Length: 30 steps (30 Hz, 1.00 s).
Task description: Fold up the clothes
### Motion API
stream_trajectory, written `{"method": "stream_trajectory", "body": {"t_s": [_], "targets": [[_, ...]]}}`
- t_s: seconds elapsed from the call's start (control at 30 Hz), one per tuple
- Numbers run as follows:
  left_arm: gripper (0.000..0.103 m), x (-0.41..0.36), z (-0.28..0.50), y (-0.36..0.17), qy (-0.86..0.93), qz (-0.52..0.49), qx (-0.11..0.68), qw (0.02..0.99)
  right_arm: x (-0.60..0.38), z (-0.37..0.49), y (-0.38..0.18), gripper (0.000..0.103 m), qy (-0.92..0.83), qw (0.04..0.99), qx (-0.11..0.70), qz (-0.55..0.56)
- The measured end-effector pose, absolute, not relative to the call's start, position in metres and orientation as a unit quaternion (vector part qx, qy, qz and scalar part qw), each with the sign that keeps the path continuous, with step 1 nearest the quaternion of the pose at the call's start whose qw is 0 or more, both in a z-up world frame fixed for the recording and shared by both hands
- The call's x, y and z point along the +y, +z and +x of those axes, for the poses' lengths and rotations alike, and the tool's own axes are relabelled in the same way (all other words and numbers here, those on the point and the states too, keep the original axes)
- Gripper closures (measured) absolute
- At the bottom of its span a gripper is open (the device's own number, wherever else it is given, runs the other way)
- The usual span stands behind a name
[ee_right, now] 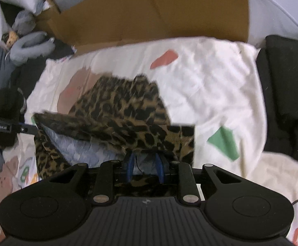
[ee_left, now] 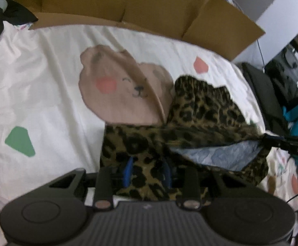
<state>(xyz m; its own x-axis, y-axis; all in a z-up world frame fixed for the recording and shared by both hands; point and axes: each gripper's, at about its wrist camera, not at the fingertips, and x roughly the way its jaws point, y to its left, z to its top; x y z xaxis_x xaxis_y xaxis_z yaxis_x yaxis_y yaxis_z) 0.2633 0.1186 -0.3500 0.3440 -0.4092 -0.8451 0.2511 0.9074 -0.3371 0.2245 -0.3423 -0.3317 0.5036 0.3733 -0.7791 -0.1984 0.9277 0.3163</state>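
Observation:
A leopard-print garment (ee_left: 202,110) with a pale blue-grey lining (ee_left: 220,155) hangs stretched between my two grippers over the bed. In the left wrist view my left gripper (ee_left: 147,170) is shut on one edge, the cloth bunched between its blue pads (ee_left: 128,170). My right gripper (ee_left: 288,143) pinches the far corner at the right of that view. In the right wrist view my right gripper (ee_right: 145,164) is shut on the leopard-print garment (ee_right: 118,110). The left gripper (ee_right: 26,129) holds the corner at the left there. The lining (ee_right: 77,149) shows inside the fold.
The white bed sheet (ee_left: 46,82) has coloured shapes and a beige bear face (ee_left: 116,90). A big cardboard box (ee_left: 149,6) stands behind it. A grey plush toy (ee_right: 26,45) lies at the back left in the right wrist view, black cushions (ee_right: 288,94) at the right.

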Motion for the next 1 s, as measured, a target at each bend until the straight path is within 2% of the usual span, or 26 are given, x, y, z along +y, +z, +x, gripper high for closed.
{"method": "stream_trajectory", "body": {"t_s": [0.23,0.4,0.47,0.8,0.83,0.87,0.9,1.0], "targets": [[0.069,0.123,0.261,-0.348,-0.191,-0.056,0.53,0.824,-0.361,0.222,-0.311,0.072,0.144,0.876,0.447,0.106],[0.069,0.134,0.263,-0.357,-0.168,-0.045,0.535,0.827,-0.368,0.216,-0.326,0.071,0.128,0.868,0.47,0.098],[0.069,0.139,0.266,-0.36,-0.161,-0.042,0.537,0.827,-0.368,0.214,-0.333,0.066,0.131,0.866,0.474,0.091],[0.068,0.137,0.283,-0.374,-0.165,-0.038,0.544,0.822,-0.354,0.233,-0.358,0.066,0.147,0.862,0.48,0.072],[0.067,0.136,0.284,-0.374,-0.167,-0.038,0.544,0.822,-0.353,0.235,-0.357,0.079,0.153,0.861,0.479,0.072],[0.067,0.136,0.285,-0.375,-0.168,-0.038,0.543,0.822,-0.352,0.236,-0.356,0.098,0.16,0.861,0.478,0.071],[0.067,0.135,0.286,-0.375,-0.169,-0.038,0.543,0.822,-0.351,0.237,-0.355,0.102,0.164,0.859,0.479,0.069],[0.068,0.134,0.289,-0.376,-0.17,-0.043,0.542,0.822,-0.355,0.239,-0.35,0.102,0.153,0.861,0.479,0.073]]}}
